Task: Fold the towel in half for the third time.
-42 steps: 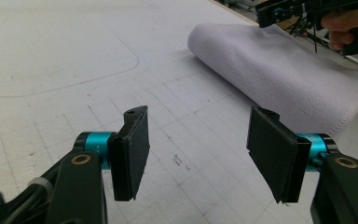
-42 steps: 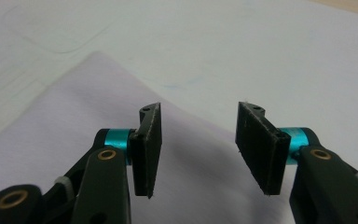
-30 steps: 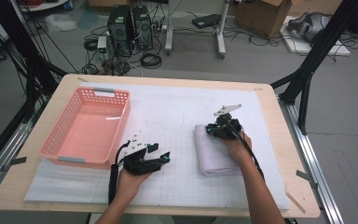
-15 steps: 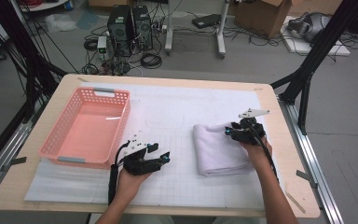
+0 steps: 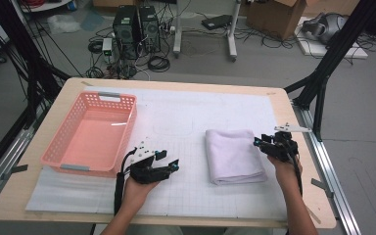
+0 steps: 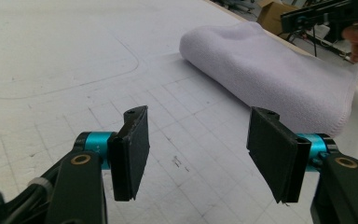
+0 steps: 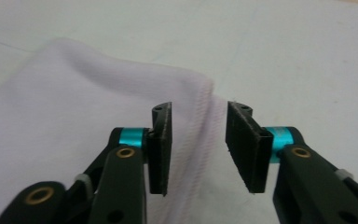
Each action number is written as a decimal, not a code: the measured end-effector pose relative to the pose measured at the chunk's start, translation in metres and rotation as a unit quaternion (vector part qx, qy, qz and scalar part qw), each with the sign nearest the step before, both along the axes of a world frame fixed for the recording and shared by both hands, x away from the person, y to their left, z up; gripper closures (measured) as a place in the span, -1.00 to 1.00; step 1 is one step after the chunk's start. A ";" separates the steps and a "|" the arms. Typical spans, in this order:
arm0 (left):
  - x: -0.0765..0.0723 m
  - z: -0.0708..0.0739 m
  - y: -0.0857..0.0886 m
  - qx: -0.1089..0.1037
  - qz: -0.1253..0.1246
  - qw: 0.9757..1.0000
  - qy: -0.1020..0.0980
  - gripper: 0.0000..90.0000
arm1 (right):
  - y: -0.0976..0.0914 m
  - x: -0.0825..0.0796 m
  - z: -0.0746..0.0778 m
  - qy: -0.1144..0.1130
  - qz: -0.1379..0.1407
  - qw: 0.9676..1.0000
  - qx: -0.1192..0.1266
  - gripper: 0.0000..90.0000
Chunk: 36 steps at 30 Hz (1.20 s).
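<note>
While the left gripper (image 5: pixel 172 165) idles unclenched at lower centre, the right gripper (image 5: pixel 257 142), jaws just parted, sits released beside the folded towel (image 5: pixel 233 155)

Toward the left edge of my counter (image 5: pixel 293 205) sits a pink slotted basket (image 5: pixel 90 137), resting partly on the white gridded mat (image 5: pixel 186 191). On the floor beyond the far edge stand two dark computer towers (image 5: pixel 137 24), cables, and a cardboard box (image 5: pixel 274 17).
</note>
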<state>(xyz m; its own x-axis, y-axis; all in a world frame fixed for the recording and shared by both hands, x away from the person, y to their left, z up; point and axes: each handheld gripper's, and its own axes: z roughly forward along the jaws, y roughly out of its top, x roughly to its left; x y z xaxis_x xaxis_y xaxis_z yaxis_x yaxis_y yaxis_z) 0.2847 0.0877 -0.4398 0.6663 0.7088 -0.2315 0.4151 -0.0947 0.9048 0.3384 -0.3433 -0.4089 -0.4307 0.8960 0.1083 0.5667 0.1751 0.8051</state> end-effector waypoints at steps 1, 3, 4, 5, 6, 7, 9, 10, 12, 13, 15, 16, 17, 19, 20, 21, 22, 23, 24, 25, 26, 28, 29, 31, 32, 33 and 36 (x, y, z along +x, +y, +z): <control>0.000 0.000 0.000 0.000 0.000 1.000 0.001 -0.13 | 0.001 -0.006 0.000 -0.001 0.006 1.000 0.000 0.24; 0.000 0.000 -0.001 0.000 -0.001 1.000 0.001 -0.13 | 0.003 -0.014 -0.007 0.016 0.019 1.000 0.000 0.18; 0.000 0.000 -0.001 0.000 -0.001 1.000 0.000 -0.13 | 0.004 -0.017 -0.012 0.030 0.023 0.999 -0.001 0.16; 0.000 0.000 -0.001 0.001 -0.001 1.000 -0.001 -0.13 | 0.004 -0.019 -0.017 0.045 0.027 0.999 0.006 0.18; 0.000 0.000 -0.001 0.000 -0.002 1.000 0.000 -0.13 | 0.004 -0.021 -0.025 0.069 0.033 0.997 0.019 0.33; 0.000 0.000 -0.001 0.001 -0.002 1.000 -0.001 -0.13 | 0.004 -0.022 -0.028 0.070 0.037 0.997 0.025 0.47; 0.000 0.000 -0.001 0.001 -0.001 1.000 0.000 -0.13 | 0.002 -0.027 -0.029 0.058 0.037 0.997 0.038 0.80; 0.000 0.000 -0.001 -0.001 0.000 1.000 0.000 -0.13 | 0.001 -0.029 -0.026 0.046 0.030 0.998 0.026 0.83; 0.000 0.000 -0.001 -0.001 0.000 1.000 -0.001 -0.13 | -0.001 -0.034 -0.017 0.027 0.015 0.999 0.009 0.84; 0.000 0.000 -0.001 0.000 0.000 1.000 -0.001 -0.13 | -0.002 -0.037 -0.013 0.019 0.009 1.000 0.007 0.84; 0.000 0.000 -0.001 0.002 -0.001 1.000 -0.001 -0.13 | -0.004 -0.040 -0.011 0.021 0.008 1.000 -0.001 0.82; 0.000 0.000 -0.001 0.001 -0.002 1.000 -0.001 -0.13 | -0.004 -0.038 -0.015 0.039 0.010 0.999 0.001 0.69; 0.000 0.000 -0.001 0.001 -0.002 1.000 -0.001 -0.13 | -0.003 -0.037 -0.020 0.050 0.008 0.999 -0.005 0.50; 0.000 0.001 0.000 0.001 -0.002 1.000 -0.003 -0.13 | -0.004 -0.040 -0.024 0.044 -0.002 0.999 -0.013 0.44; 0.000 0.001 0.000 -0.001 0.000 1.000 -0.003 -0.13 | -0.005 -0.042 -0.021 0.037 -0.007 0.999 -0.011 0.33; 0.000 0.001 0.000 -0.002 0.000 1.000 -0.004 -0.13 | -0.005 -0.044 -0.017 0.026 -0.015 0.999 -0.018 0.28; 0.000 0.001 0.000 -0.001 0.000 1.000 -0.005 -0.13 | -0.005 -0.047 -0.012 0.009 -0.015 1.000 -0.020 0.24; 0.000 0.000 0.000 -0.001 -0.001 1.000 -0.006 -0.13 | -0.005 -0.049 -0.008 -0.005 -0.011 1.000 -0.021 0.24; 0.000 0.000 0.000 -0.002 -0.003 1.000 -0.007 -0.13 | -0.005 -0.053 -0.004 -0.023 0.000 1.000 -0.017 0.27; 0.000 0.000 0.000 -0.001 -0.003 1.000 -0.007 -0.14 | -0.004 -0.056 -0.003 -0.030 0.017 0.999 -0.012 0.35; 0.000 0.000 -0.001 -0.001 -0.005 1.000 -0.008 -0.14 | -0.002 -0.058 -0.004 -0.032 0.035 0.999 -0.009 0.42; 0.000 0.001 -0.001 -0.001 -0.006 1.000 -0.010 -0.14 | 0.002 -0.061 -0.009 -0.024 0.067 0.997 -0.016 0.48; 0.000 0.001 -0.001 0.000 -0.006 1.000 -0.011 -0.14 | 0.004 -0.064 -0.014 -0.015 0.080 0.996 -0.024 0.48; 0.000 0.001 -0.001 -0.002 -0.005 1.000 -0.012 -0.15 | 0.005 -0.071 -0.022 -0.002 0.091 0.995 -0.041 0.47; 0.000 0.001 -0.001 -0.001 -0.005 1.000 -0.013 -0.15 | 0.004 -0.076 -0.025 -0.004 0.093 0.994 -0.054 0.47; 0.000 0.001 0.000 -0.002 -0.005 1.000 -0.013 -0.15 | 0.002 -0.079 -0.027 -0.008 0.094 0.994 -0.059 0.47; 0.000 0.001 0.000 -0.010 -0.008 1.000 -0.014 -0.16 | -0.008 -0.091 -0.030 -0.014 0.089 0.994 -0.066 0.46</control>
